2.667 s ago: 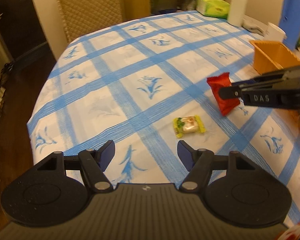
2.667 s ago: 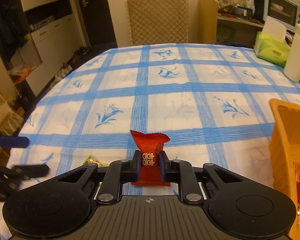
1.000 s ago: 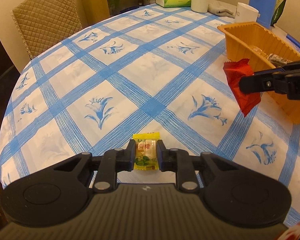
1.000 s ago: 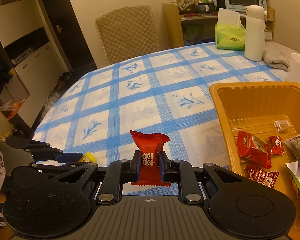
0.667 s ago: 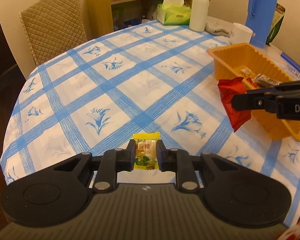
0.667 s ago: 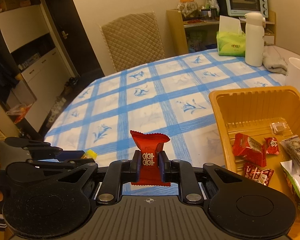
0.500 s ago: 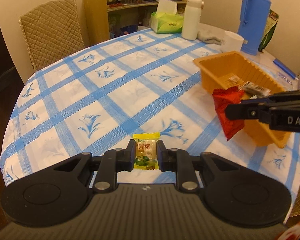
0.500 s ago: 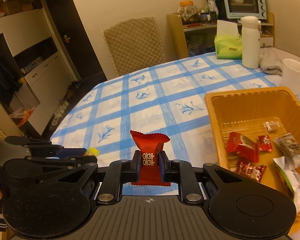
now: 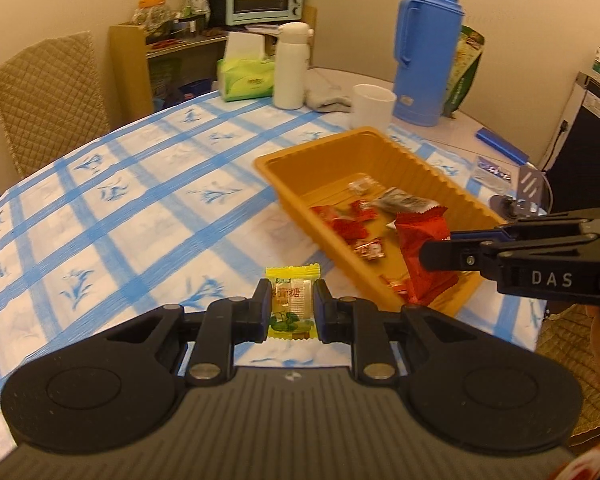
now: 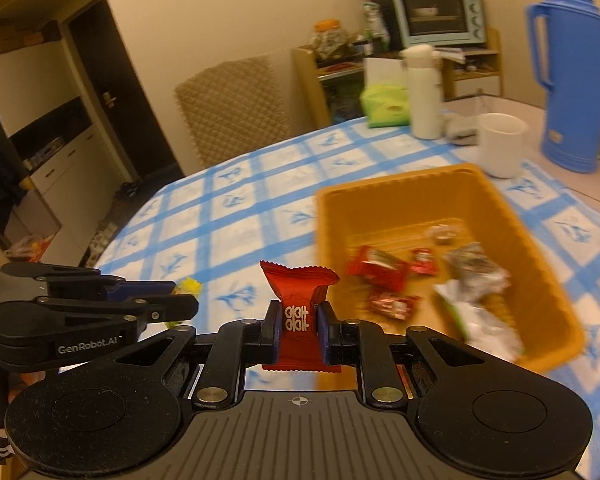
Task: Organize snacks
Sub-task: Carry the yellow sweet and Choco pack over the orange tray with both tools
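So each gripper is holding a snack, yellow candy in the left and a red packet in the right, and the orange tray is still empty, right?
Not quite. The orange tray is not empty: the left wrist view shows several wrapped snacks in it. The rest stands: the left gripper holds the yellow candy, the right gripper the red packet.

Each black plastic left gripper (image 9: pixel 290 310) and black plastic right gripper (image 10: pixel 299 330) has blue finger pads, shiny round screws, two big round discs and white letters on its side.
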{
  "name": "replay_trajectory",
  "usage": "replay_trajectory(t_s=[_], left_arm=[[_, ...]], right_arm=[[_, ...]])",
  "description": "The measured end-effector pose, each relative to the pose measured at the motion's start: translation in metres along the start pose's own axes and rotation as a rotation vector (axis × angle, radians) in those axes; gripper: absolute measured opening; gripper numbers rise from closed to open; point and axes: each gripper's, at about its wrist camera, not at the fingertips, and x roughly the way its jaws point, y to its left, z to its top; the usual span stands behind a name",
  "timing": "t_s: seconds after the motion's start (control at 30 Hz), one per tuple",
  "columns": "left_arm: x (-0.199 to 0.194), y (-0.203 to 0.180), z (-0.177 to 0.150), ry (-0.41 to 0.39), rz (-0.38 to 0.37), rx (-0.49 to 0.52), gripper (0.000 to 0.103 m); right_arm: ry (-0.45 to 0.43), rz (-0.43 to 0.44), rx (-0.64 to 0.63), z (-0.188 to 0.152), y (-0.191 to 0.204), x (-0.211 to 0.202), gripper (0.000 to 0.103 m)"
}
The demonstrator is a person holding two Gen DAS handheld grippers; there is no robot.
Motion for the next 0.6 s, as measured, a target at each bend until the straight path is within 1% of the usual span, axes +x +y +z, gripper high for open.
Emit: replay_trajectory(t_s=[0.3, 0.4, 0.6], left_arm=[[0.022, -0.055, 0.020, -0.006, -0.042, 0.035, 0.020], [0.032, -0.067, 0.026, 0.000, -0.045, 0.044, 0.020], [0.049, -0.081, 0.037, 0.008, -0.030, 0.049, 0.020]], right_arm=[[-0.023, -0.061, 0.035, -0.002, -0.048, -0.030, 0.019], [-0.017, -0.071, 0.042, -0.001, -0.059, -0.031, 0.019], [-0.005, -0.075, 0.045, 0.002, -0.073, -0.024, 0.019]])
